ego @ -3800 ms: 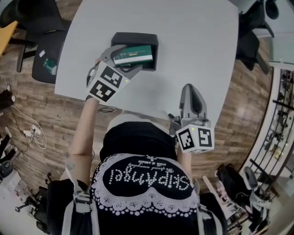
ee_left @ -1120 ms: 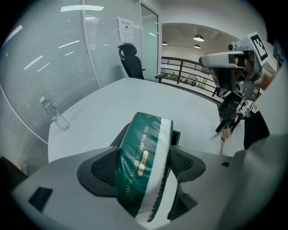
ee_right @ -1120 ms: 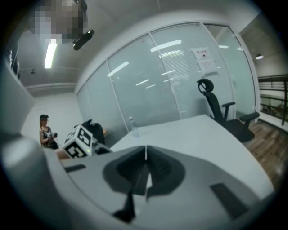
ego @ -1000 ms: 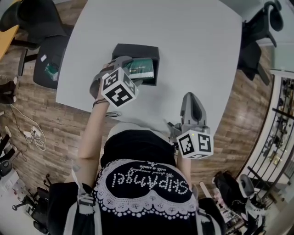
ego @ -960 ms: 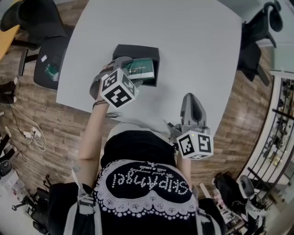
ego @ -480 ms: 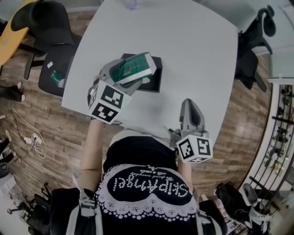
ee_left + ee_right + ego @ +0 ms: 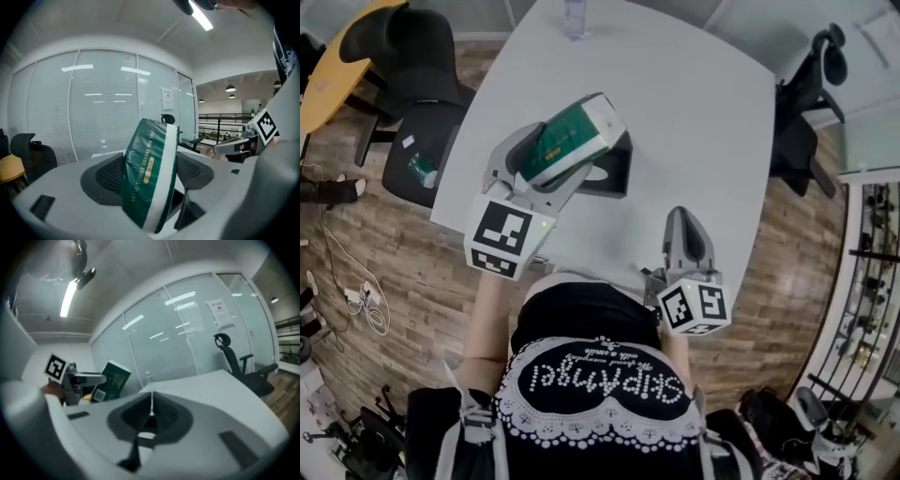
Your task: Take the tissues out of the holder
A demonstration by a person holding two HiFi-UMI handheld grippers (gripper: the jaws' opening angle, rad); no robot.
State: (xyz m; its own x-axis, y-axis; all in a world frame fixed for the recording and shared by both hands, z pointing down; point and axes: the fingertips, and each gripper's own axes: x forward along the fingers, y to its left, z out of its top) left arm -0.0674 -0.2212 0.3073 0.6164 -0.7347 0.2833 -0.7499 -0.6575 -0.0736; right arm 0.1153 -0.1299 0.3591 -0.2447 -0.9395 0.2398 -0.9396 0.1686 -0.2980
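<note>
L gripper (image 7: 555, 157) jaws clamped on tissue pack (image 7: 574, 137), lifted and tilted at 10 o'clock of black holder (image 7: 615, 174); side grip suits extraction. R gripper (image 7: 686, 225) jaws together, empty, parked at holder's 5 o'clock, clear of work.

Green tissue pack (image 7: 567, 141) tilted above black holder (image 7: 617, 174)

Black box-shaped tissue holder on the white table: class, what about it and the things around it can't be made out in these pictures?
- Inside of the black box-shaped holder: head view, the green-and-white tissue pack held in the left gripper covers most of it.
- The pack's gold label: left gripper view, too small to read.
- The clear bottle: head view, cut by the top edge.
</note>
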